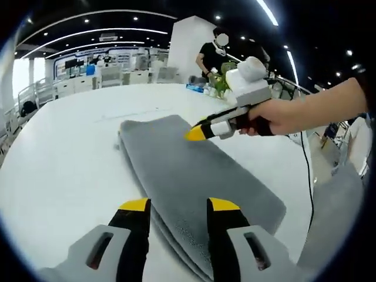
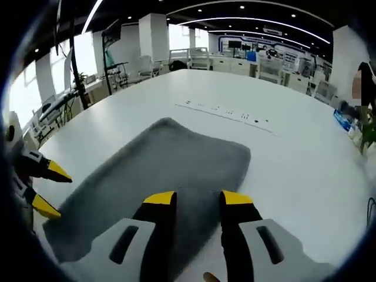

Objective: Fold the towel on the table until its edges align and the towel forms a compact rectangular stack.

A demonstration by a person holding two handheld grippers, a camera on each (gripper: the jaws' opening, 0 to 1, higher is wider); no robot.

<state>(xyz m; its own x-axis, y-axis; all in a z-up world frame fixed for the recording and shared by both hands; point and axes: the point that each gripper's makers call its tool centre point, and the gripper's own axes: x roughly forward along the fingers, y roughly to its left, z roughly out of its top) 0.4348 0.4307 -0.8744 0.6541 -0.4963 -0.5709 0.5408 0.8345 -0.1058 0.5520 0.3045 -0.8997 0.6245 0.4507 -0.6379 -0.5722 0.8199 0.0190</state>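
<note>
A grey towel (image 1: 188,170) lies folded in a long rectangle of layers on the white table (image 1: 64,158). My left gripper (image 1: 179,205) hovers open over the towel's near end, nothing pinched between its yellow tips. My right gripper (image 1: 197,132), held by a hand (image 1: 282,114), reaches in from the right to the towel's far edge. In the right gripper view the towel (image 2: 170,158) spreads ahead of my right gripper (image 2: 198,198), which is open just above the cloth. The left gripper (image 2: 51,189) shows there at the towel's left end, jaws apart.
A person (image 1: 214,56) stands at the table's far side beside a green plant (image 1: 218,85) and small items. A black cable (image 1: 306,170) hangs off the right edge. Small printed marks (image 2: 229,113) cross the tabletop beyond the towel. Desks and shelving fill the room behind.
</note>
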